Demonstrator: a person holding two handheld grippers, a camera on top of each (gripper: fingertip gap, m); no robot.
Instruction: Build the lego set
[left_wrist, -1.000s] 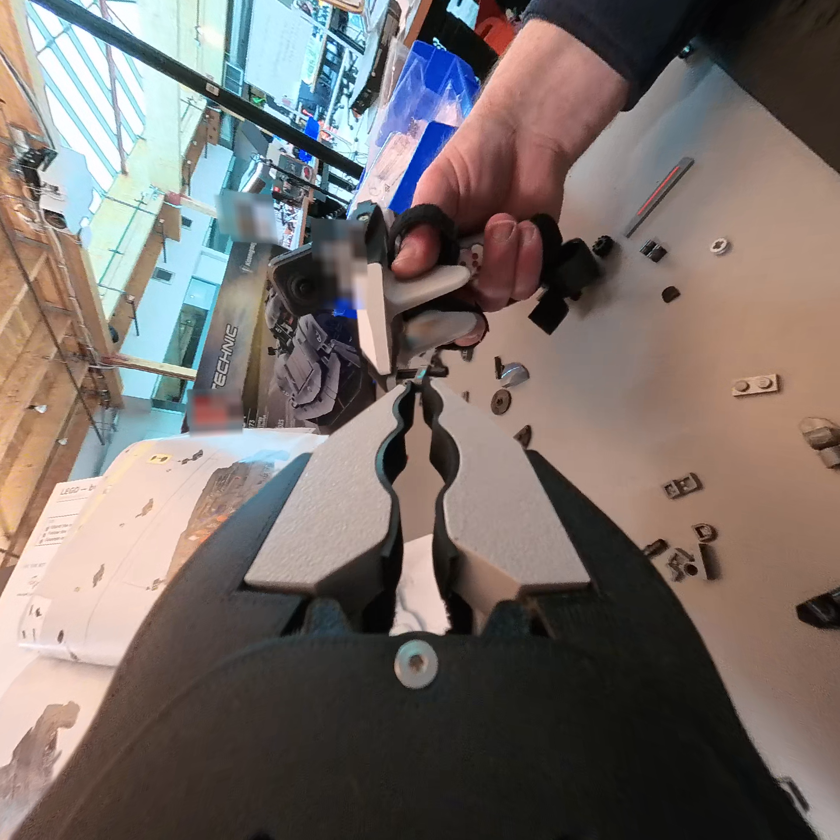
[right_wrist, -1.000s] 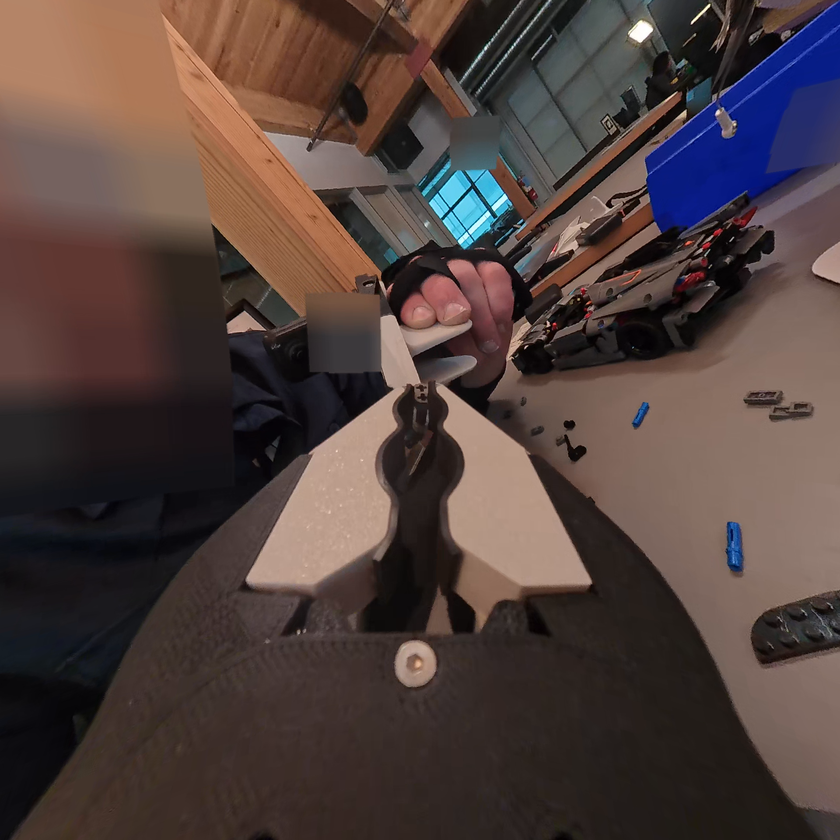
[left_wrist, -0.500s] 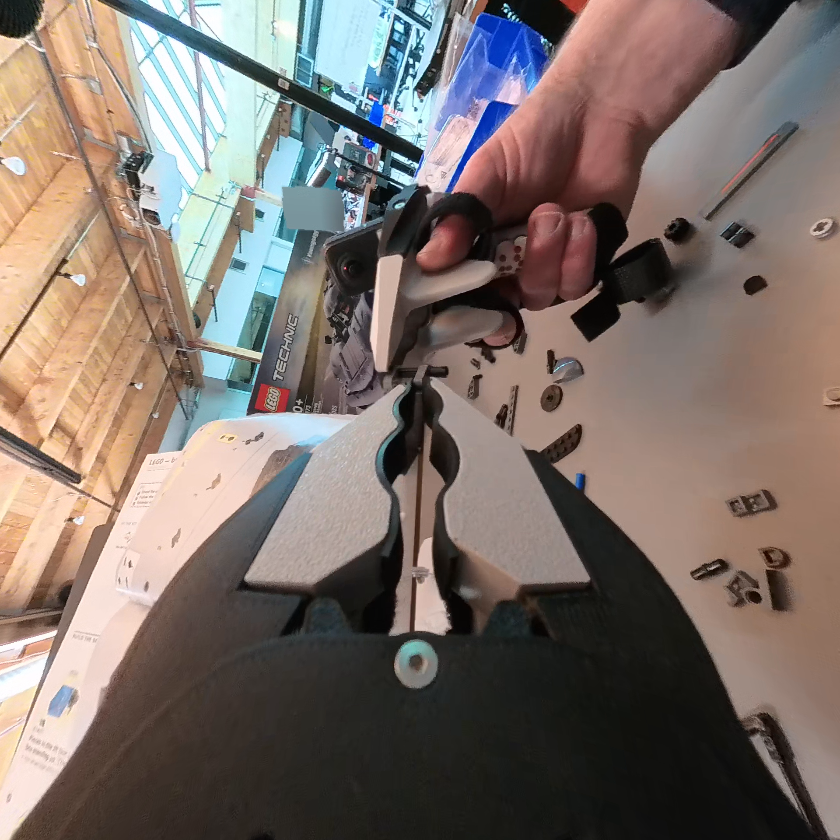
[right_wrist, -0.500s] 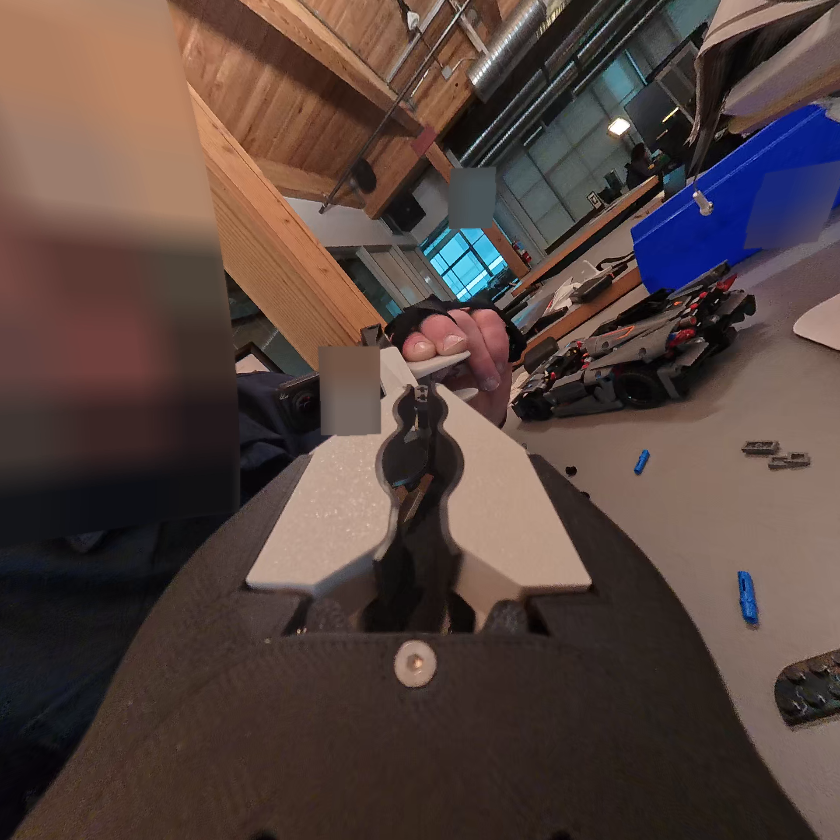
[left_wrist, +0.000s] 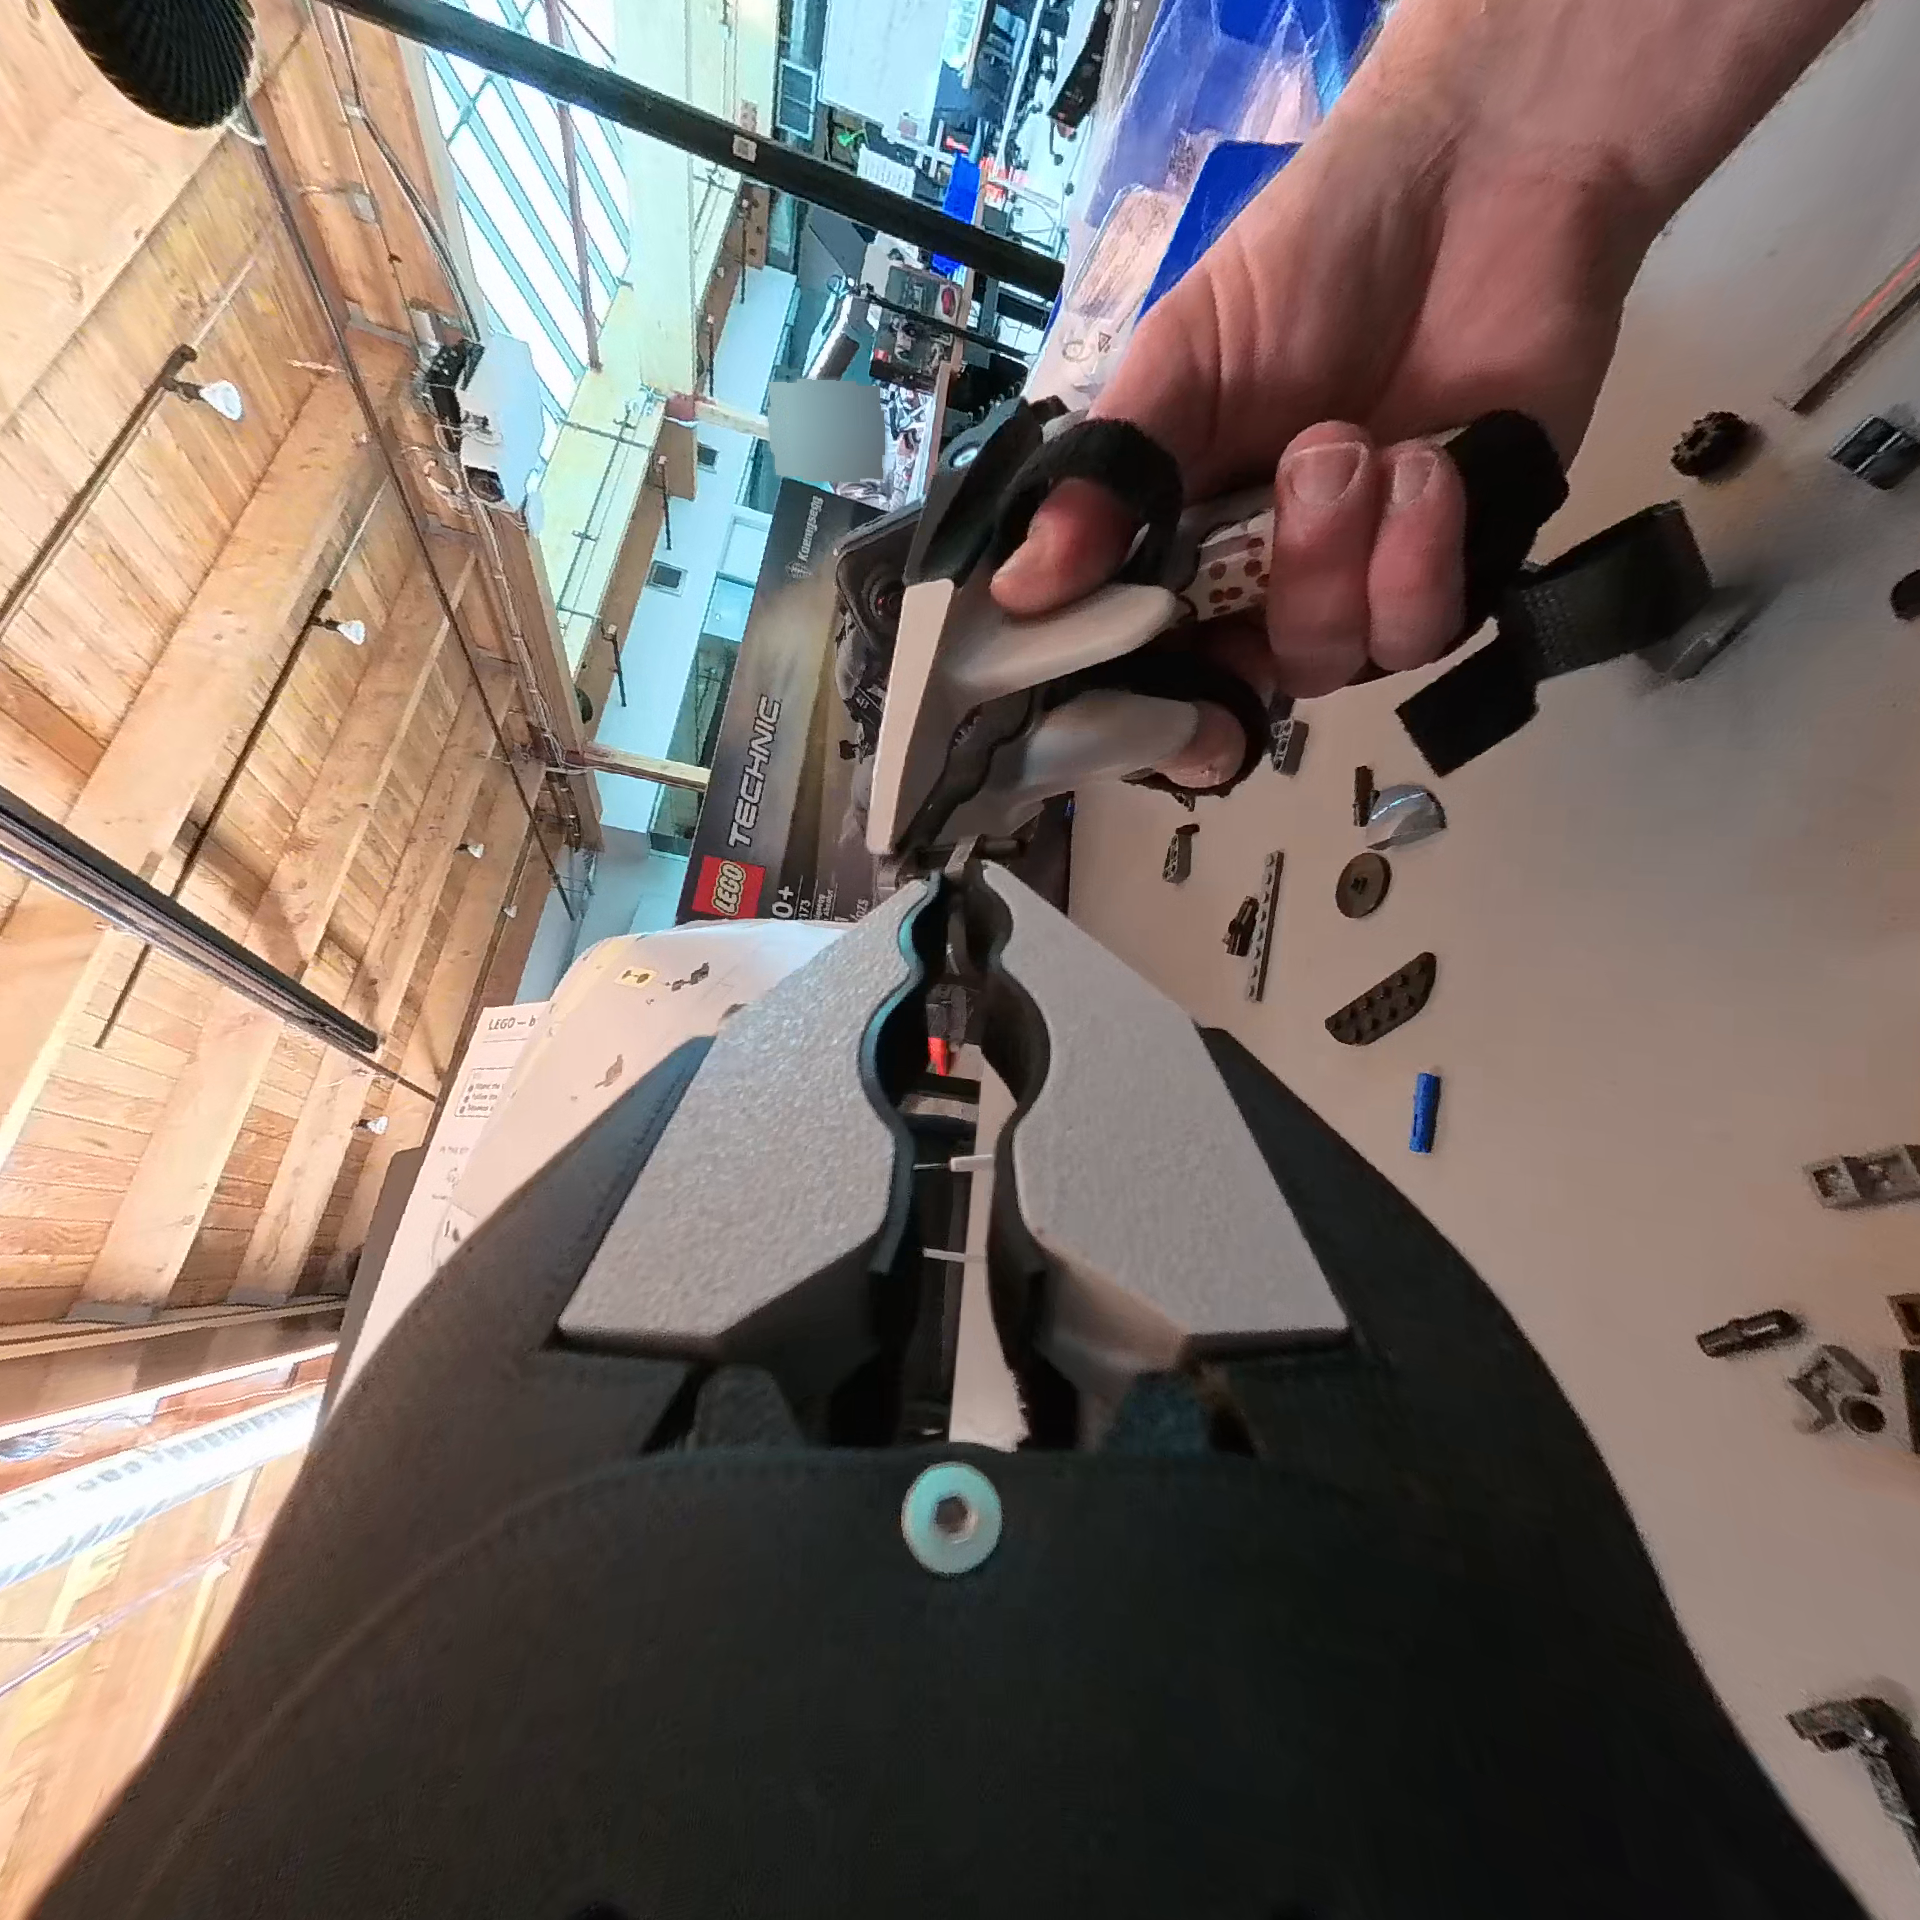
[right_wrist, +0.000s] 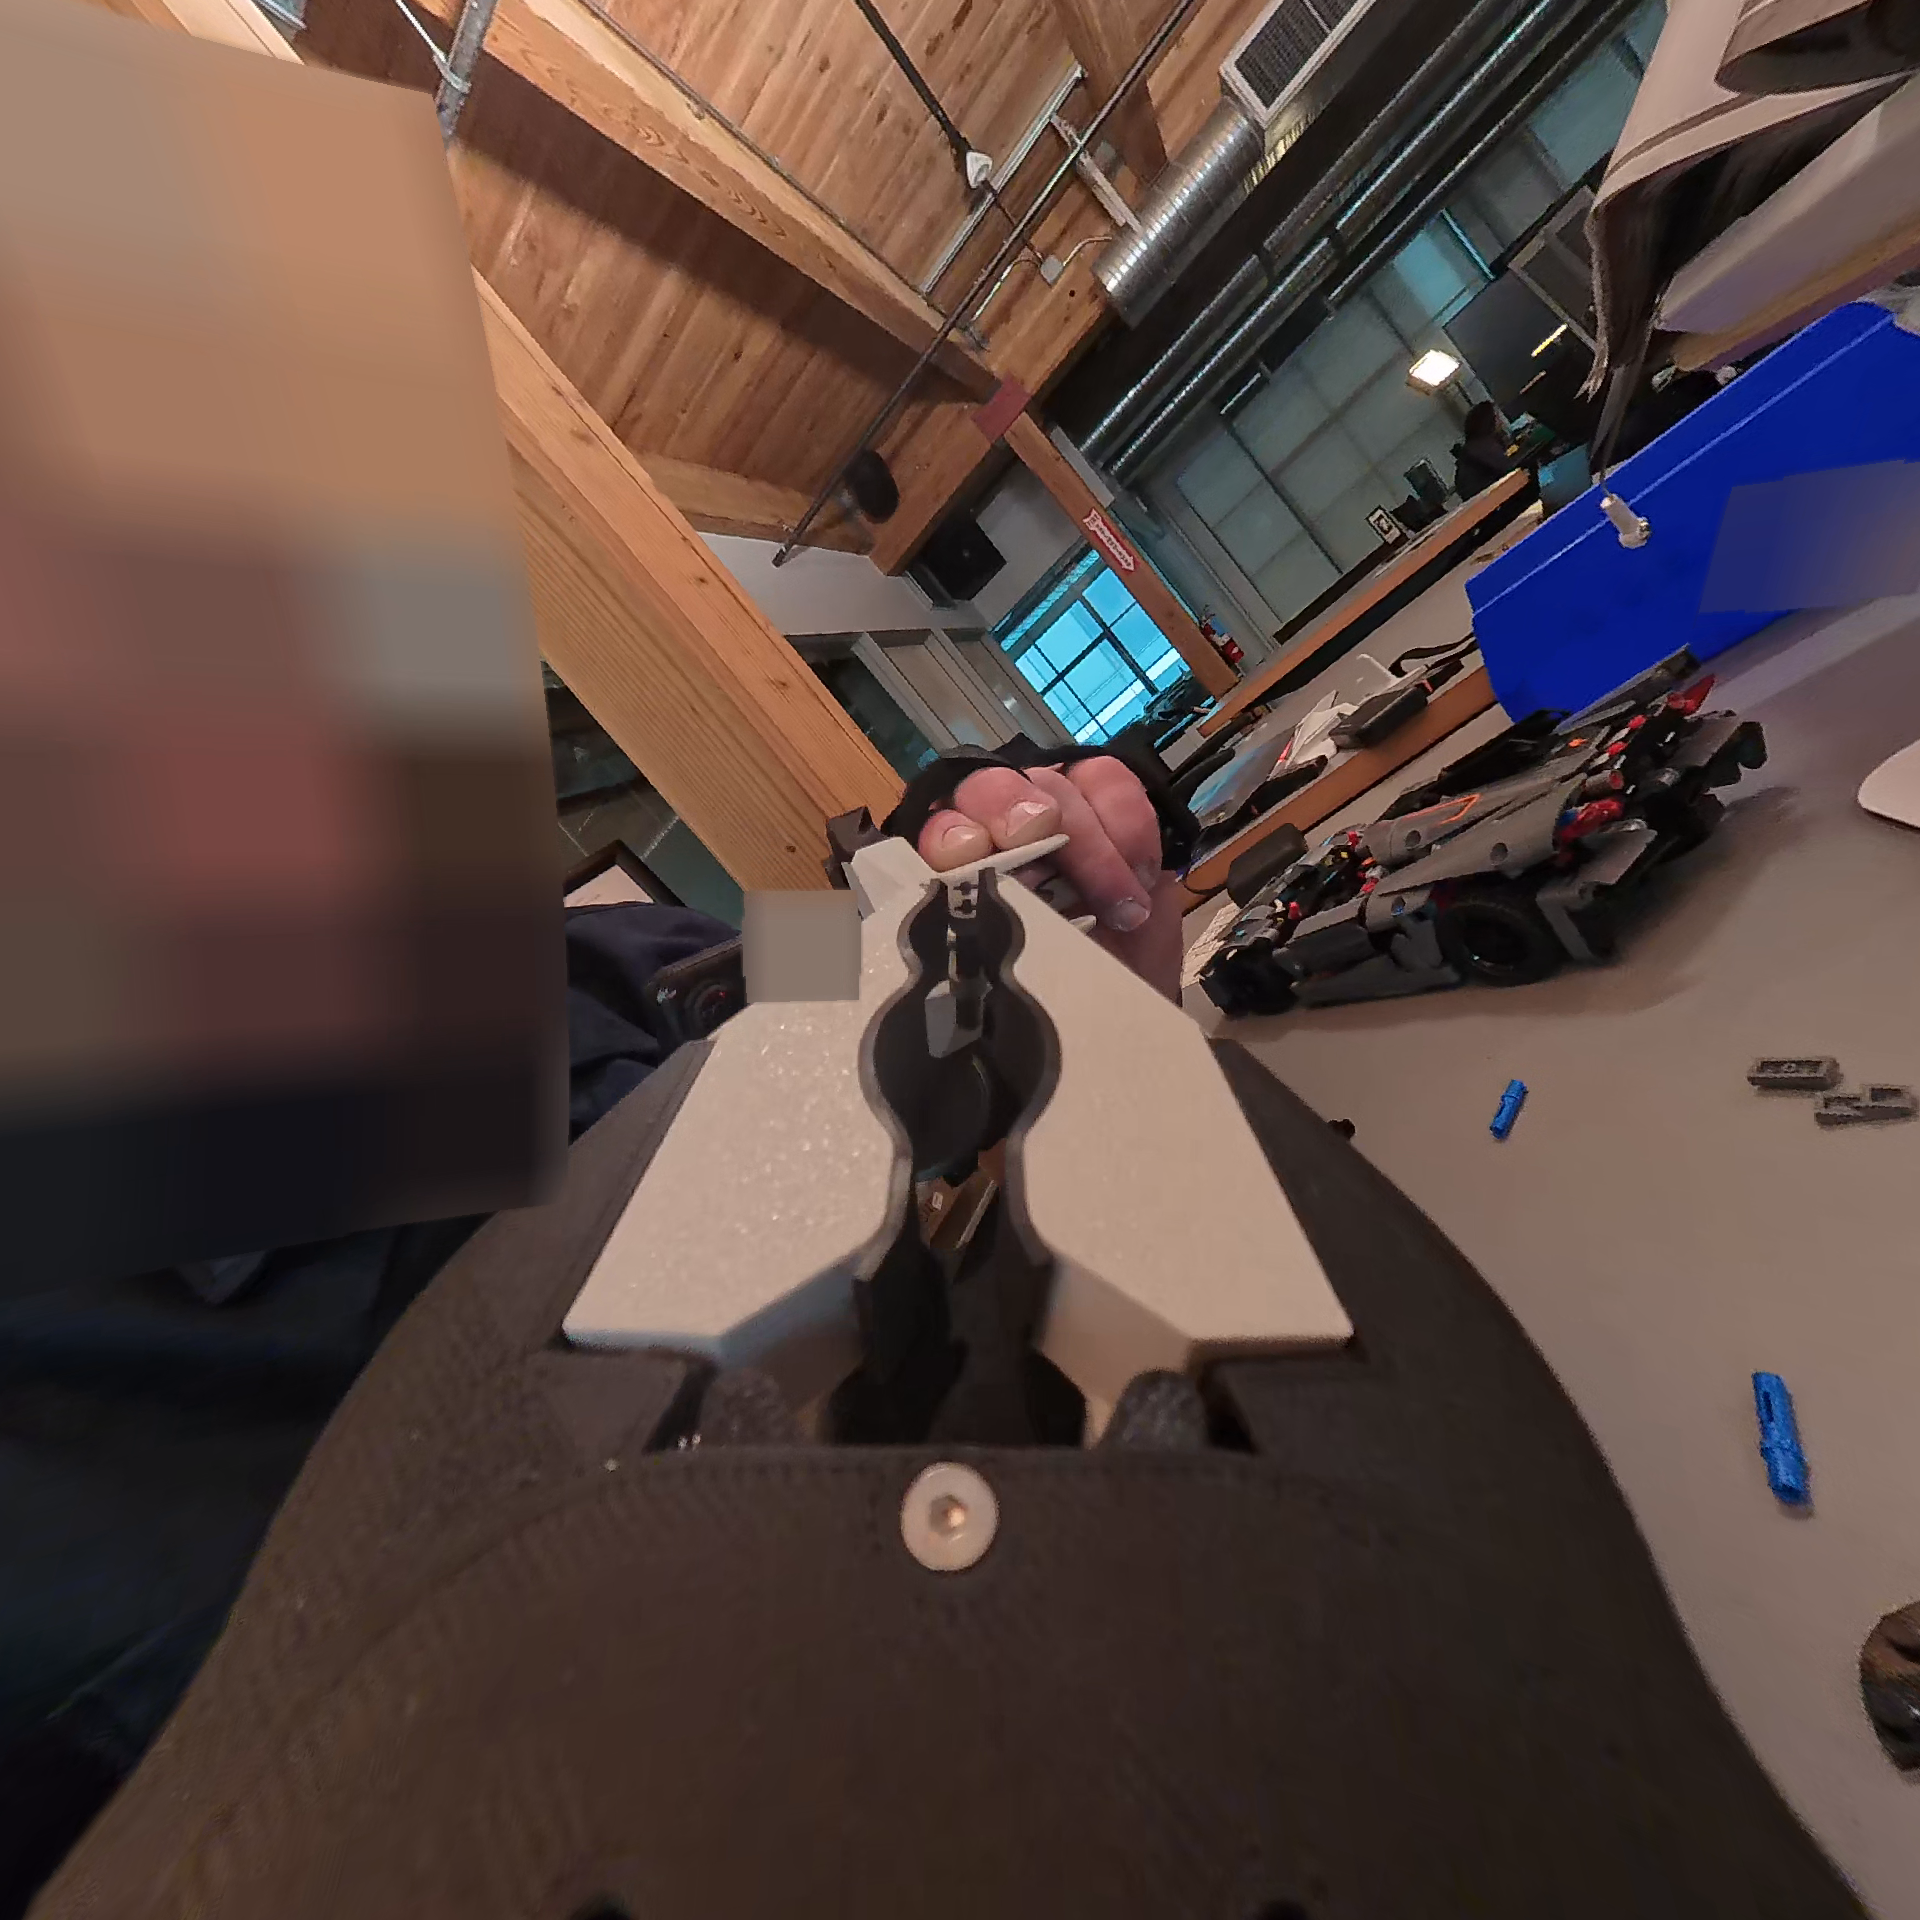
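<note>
Piece: small dark grey plastic lego piece (right_wrist: 961, 951) sat pinched at the very tips of both tools, lifted clear of the tabletop; a thin stem of it ran back between my right fingers.
Left gripper (left_wrist: 951, 883): I had its grey fingers clenched on the near end of the piece.
Right gripper (right_wrist: 971, 891): clenched on the other end, tip to tip with the left.
Handling: I judged the piece very light, stiff and smooth, so it could twist or pop out under a skewed squeeze; small studs and pins likely needed a straight push.
Hold: best taken on its flat sides, close to the joint, leaving the mating end free.
Surface: pale grey matt tabletop (left_wrist: 1621, 935), hard and level, with scattered dark small parts (left_wrist: 1382, 997) toward its right side and blue plastic pins (right_wrist: 1779, 1436) lying apart.
Model: half-built dark grey lego car (right_wrist: 1486, 894) stood near the far edge.
Room: open workshop with timber ceiling; black lego box (left_wrist: 769, 769) and white instruction booklet (left_wrist: 582, 1060) lay at the left edge.
</note>
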